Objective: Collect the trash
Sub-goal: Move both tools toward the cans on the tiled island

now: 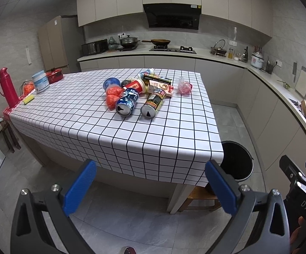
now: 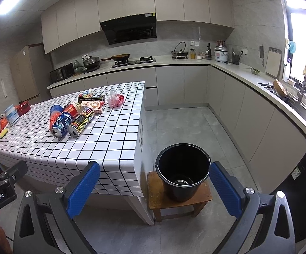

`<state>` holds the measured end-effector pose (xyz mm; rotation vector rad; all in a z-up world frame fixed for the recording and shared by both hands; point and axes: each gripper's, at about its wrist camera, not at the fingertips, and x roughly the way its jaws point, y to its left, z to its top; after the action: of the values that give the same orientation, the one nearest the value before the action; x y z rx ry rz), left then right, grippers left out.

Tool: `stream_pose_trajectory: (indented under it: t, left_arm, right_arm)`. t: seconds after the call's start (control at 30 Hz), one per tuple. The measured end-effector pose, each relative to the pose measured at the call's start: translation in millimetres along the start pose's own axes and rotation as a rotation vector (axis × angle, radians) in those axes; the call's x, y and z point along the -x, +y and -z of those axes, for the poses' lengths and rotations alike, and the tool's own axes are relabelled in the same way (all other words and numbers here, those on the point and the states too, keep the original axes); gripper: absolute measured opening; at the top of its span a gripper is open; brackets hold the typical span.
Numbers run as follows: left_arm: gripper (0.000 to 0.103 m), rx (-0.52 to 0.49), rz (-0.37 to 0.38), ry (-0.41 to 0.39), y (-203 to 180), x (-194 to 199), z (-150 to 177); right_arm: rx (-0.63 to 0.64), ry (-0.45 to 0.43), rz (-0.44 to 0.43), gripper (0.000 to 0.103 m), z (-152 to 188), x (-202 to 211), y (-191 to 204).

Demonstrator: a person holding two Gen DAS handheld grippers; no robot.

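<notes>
A heap of trash lies mid-table on the checked cloth (image 1: 115, 139): a blue Pepsi can (image 1: 127, 102) (image 2: 61, 124), a dark can (image 1: 154, 103) (image 2: 81, 122), an orange bag (image 1: 112, 97), a paper cup (image 1: 136, 85), snack wrappers (image 1: 159, 82) and a pink bag (image 1: 184, 87) (image 2: 115, 100). A black bucket (image 2: 181, 174) (image 1: 236, 160) stands on a wooden stool (image 2: 157, 199) by the table's right corner, something metallic at its bottom. My left gripper (image 1: 150, 188) hangs open short of the table's near edge. My right gripper (image 2: 154, 187) is open above the floor, near the bucket. Both are empty.
At the table's far left stand a red thermos (image 1: 8, 87), a white tub (image 1: 40, 81), a red lidded pot (image 1: 54, 75) and a yellow sponge (image 1: 28, 99). Kitchen counters (image 2: 258, 84) run along the back and right walls. Grey floor (image 2: 186, 124) lies between table and counters.
</notes>
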<state>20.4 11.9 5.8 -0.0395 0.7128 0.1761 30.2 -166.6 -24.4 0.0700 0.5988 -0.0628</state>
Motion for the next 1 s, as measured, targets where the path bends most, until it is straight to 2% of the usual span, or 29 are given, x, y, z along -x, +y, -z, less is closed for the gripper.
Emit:
stream_pose_trajectory:
  t: [0.23, 0.4, 0.8, 1.0]
  left_arm:
    - [0.103, -0.007, 0.003, 0.013, 11.2, -13.4, -5.4]
    - [0.103, -0.011, 0.023, 0.021, 27.3, -29.6, -13.2]
    - [0.103, -0.025, 0.033, 0.042, 101.3, -92.1, -46.9]
    - [0.103, -0.054, 0.034, 0.051, 118.1, -119.2, -60.7]
  right_arm:
    - [0.007, 0.011, -0.020, 0.103, -3.4, -12.4, 14.5]
    - [0.010, 0.010, -0.002, 0.103, -8.8, -23.6, 34.8]
    - [-0.023, 0.044, 0.005, 0.103, -25.1, -70.1, 112.6]
    - [-0.038, 0.058, 0.016, 0.103, -29.7, -88.9, 143.3]
